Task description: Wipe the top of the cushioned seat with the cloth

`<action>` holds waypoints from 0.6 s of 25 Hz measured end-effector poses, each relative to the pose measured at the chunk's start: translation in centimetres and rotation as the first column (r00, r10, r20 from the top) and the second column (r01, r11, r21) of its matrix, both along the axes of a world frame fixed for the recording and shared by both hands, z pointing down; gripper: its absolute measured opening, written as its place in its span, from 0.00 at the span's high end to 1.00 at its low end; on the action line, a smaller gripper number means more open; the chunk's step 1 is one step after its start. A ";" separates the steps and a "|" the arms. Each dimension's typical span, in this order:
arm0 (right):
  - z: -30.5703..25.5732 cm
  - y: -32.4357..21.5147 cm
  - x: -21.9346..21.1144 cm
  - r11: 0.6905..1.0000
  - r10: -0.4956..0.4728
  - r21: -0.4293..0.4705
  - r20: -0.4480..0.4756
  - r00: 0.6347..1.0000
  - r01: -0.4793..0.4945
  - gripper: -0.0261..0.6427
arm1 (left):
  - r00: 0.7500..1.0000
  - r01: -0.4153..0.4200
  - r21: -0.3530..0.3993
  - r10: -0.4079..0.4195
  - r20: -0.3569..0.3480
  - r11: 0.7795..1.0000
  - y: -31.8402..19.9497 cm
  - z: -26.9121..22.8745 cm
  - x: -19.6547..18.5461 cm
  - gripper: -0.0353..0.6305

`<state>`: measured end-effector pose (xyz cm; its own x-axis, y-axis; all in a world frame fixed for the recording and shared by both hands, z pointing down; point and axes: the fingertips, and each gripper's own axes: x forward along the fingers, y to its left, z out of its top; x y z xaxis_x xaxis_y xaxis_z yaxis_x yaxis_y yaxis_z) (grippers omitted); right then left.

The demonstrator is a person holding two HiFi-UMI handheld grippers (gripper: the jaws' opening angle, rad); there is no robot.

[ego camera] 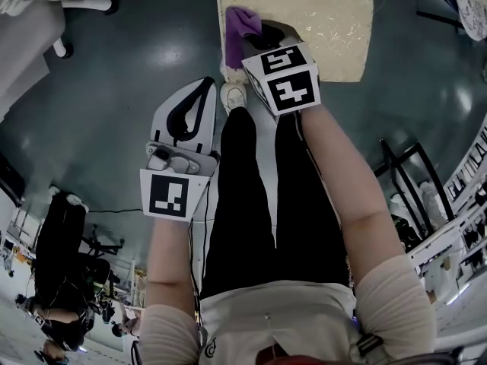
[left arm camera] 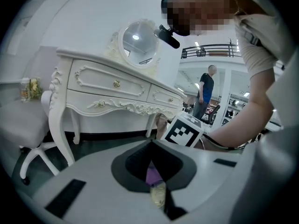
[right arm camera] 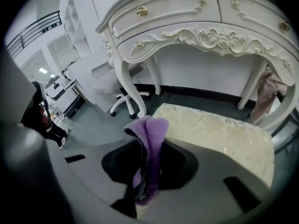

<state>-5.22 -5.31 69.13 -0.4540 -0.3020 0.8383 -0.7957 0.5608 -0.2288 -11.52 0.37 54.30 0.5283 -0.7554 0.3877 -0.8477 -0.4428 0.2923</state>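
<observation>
Right gripper view shows the right hand-held gripper (right arm camera: 142, 185) clamped on the purple cloth (right arm camera: 150, 134), a thick fold standing out beyond its jaws, probably so that soft pile rather than hard plastic meets the fabric. The cushioned seat (right arm camera: 219, 134) lies just ahead of and below this hand-held gripper, with the cloth over its near corner; whether the two touch I cannot tell. Beyond the seat stands the white desk (right arm camera: 154, 41), its drawers (right arm camera: 163, 6) pushed in, so nothing of their contents shows. The left hand-held gripper (left arm camera: 158, 190) is back beside the person's leg, its jaws together on nothing, likely kept clear of the wiping side.
</observation>
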 end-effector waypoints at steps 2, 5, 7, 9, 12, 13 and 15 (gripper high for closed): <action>0.0 -0.1 1.2 1.000 -0.003 0.004 -0.016 1.000 0.003 0.83 | 1.000 -0.008 0.000 0.008 -0.012 1.000 -0.3 0.0 1.0 0.93; 0.1 -0.2 3.0 1.000 0.003 0.000 -0.022 1.000 -0.003 0.83 | 0.999 -0.036 -0.003 0.036 -0.008 0.999 -0.4 0.1 2.6 0.93; 0.0 -0.5 4.2 1.000 0.009 0.000 -0.024 1.000 -0.009 0.83 | 0.999 -0.048 0.004 0.048 0.000 0.999 -0.5 -0.1 3.6 0.93; 0.0 -0.8 5.5 1.000 0.012 0.000 -0.029 1.000 -0.012 0.83 | 0.999 -0.052 0.009 0.052 0.004 0.999 -0.6 -0.3 4.4 0.93; 0.2 -0.9 7.2 1.000 0.011 0.001 -0.039 0.999 -0.011 0.83 | 0.999 -0.053 0.007 0.053 0.013 0.999 -0.6 -0.2 5.6 0.93; 0.1 -1.0 7.8 1.000 0.010 0.003 -0.043 0.999 -0.010 0.83 | 0.998 -0.053 0.005 0.053 0.017 0.999 -0.7 -0.3 6.1 0.93; -0.3 -1.2 9.1 1.000 0.006 0.009 -0.050 0.999 -0.006 0.83 | 0.998 -0.051 0.005 0.051 0.020 0.999 -0.7 -0.7 7.2 0.93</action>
<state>3.88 -6.53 68.78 -0.4099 -0.3120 0.8571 -0.8094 0.5577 -0.1841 -4.34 -0.34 53.59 0.5586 -0.7296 0.3945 -0.8294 -0.4875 0.2727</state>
